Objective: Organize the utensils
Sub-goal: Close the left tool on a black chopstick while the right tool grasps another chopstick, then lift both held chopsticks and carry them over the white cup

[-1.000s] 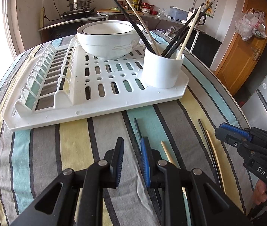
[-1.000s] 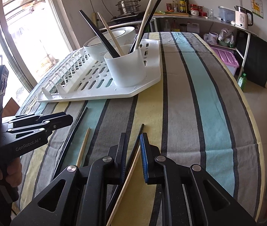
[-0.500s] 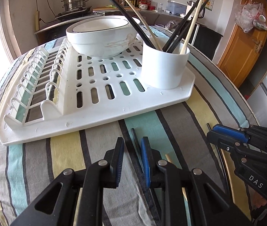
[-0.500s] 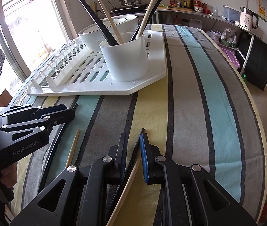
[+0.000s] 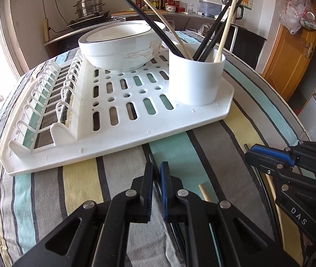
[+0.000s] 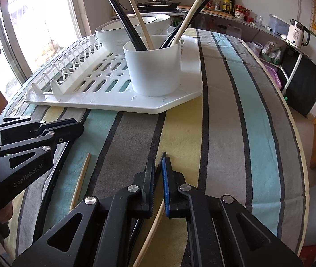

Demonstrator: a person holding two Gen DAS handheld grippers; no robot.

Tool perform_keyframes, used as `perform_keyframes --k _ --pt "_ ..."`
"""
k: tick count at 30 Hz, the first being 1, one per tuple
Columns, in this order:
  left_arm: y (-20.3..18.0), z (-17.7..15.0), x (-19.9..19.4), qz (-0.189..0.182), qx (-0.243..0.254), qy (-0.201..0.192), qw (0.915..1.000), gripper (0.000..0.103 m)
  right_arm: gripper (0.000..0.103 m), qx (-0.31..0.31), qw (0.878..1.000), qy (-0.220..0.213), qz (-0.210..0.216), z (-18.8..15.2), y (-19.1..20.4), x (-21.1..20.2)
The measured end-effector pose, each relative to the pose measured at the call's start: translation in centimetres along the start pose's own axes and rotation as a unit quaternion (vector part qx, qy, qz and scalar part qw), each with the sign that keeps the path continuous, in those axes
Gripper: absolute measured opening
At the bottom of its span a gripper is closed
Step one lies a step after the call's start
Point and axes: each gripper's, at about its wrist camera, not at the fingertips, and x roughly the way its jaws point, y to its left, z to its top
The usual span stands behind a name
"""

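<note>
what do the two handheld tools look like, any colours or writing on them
Both are black plastic scissor-linkage tools with silver pivot pins and ribbed pads, one blue and one black. The left tool reads "GenRobot.AI" on its side, seen from the right wrist. The right tool reads "DAS", seen from the left wrist. No cables or sleeves show.

White letters "DAS" are printed on the black body of the right gripper (image 5: 267, 155) seen from the left wrist camera, and "GenRobot.AI" is printed on the black body of the left gripper (image 6: 77, 129) seen from the right wrist camera
</note>
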Motion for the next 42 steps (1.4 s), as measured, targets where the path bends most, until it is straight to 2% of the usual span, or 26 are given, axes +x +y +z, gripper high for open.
perform_keyframes --k 3,10,19,26,35,42 --pt "0.8 0.2 -0.1 -0.015 -0.017 0.003 0.9997 0.006 0.006 0.010 1.000 -0.008 0.011 0.2 -0.3 -0.6" --pt "2.1 0.8 -3.3 -0.026 -0.035 -0.032 0.9986 0.006 0.005 0.019 0.998 -0.062 0.025 0.9 -0.4 -4.7" --pt "3.5 1.7 -11.2 -0.038 -0.046 -0.111 0.9920 0.005 0.005 0.020 0.987 -0.155 0.036 1.8 0.0 -12.5" --pt "3.6 0.2 -17.7 -0.045 -0.040 -0.179 0.9819 0.004 0.004 0.015 0.975 -0.215 0.043 0.4 0.7 -17.7" --pt "3.8 -2.9 -21.2 -0.044 -0.036 -0.215 0.9750 0.004 0.004 0.003 0.970 -0.242 0.040 -1.6 1.4 -20.4" --pt "3.9 -3.1 -22.2 -0.047 -0.037 -0.215 0.9747 0.004 0.003 0.002 0.967 -0.253 0.038 -1.9 1.3 -21.6"
